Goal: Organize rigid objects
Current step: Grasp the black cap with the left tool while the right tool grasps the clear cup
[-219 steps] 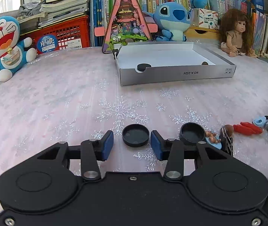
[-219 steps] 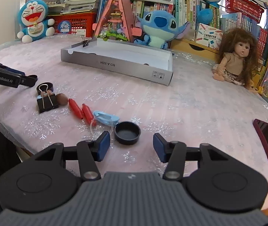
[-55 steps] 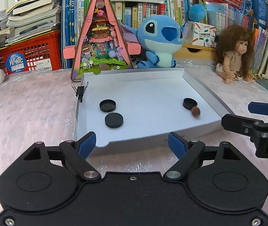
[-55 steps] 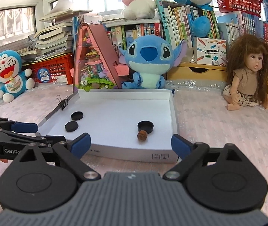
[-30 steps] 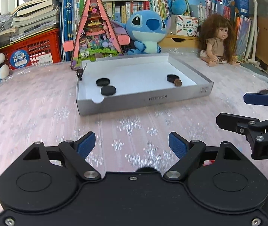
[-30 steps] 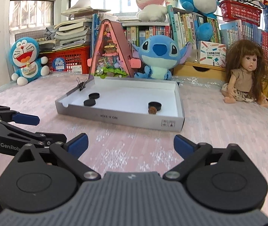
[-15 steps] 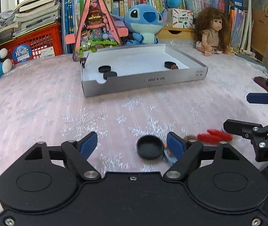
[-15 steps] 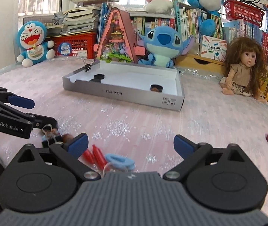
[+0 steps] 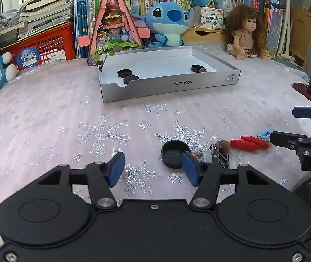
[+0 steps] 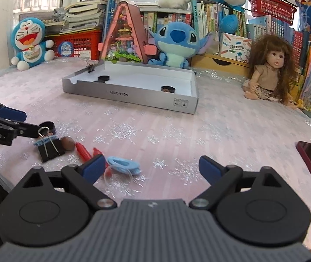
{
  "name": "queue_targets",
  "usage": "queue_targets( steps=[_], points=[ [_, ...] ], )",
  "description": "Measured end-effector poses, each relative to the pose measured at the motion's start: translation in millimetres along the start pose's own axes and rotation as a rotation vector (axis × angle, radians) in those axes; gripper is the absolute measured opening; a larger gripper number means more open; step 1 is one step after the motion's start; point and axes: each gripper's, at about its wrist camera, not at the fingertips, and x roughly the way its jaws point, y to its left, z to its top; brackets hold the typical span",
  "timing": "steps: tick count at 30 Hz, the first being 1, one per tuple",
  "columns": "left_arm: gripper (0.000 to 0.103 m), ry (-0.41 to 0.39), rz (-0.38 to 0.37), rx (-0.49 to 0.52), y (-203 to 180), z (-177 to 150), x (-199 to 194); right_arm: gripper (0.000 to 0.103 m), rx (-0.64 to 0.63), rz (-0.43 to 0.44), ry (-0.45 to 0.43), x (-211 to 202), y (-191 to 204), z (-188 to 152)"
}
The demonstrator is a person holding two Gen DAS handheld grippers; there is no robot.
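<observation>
Between the pads of the left gripper [image 9: 153,169] lies bare cloth: its jaws have just been closing, yet nothing sits in the gap, and the black cap [image 9: 174,154] rests just beyond the right pad, partly hidden by it. To take it well, that gripper should shift toward the cap until the rim sits square between both pads, then come down and close across the full width, keeping clear of the binder clip [image 9: 220,157] and the brown nut [image 9: 223,145] just beside it.

Close under the right gripper [image 10: 149,167], whose jaws stand wide and empty after closing a little, lies a blue ring [image 10: 123,162], with two red pieces [image 10: 83,150] partly behind its left pad. The ring looks thin and flat, though blur makes that uncertain; a low, level approach would suit it.

Farther off stands the tray [image 9: 170,86], already holding three black caps and a nut.
</observation>
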Motion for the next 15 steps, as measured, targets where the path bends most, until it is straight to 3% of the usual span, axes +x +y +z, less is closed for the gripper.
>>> queue_targets(
  steps=[10, 15],
  points=[
    [0.044, -0.001, -0.001, 0.007, -1.8, -0.4, -2.0, 0.086, -0.043, -0.048, 0.020, 0.8, 2.6, -4.0],
    [0.042, 0.004, 0.003, 0.025, -3.6, -5.6, -3.5, 0.083, -0.029, -0.021, 0.010, -3.5, 0.7, -4.6]
  ],
)
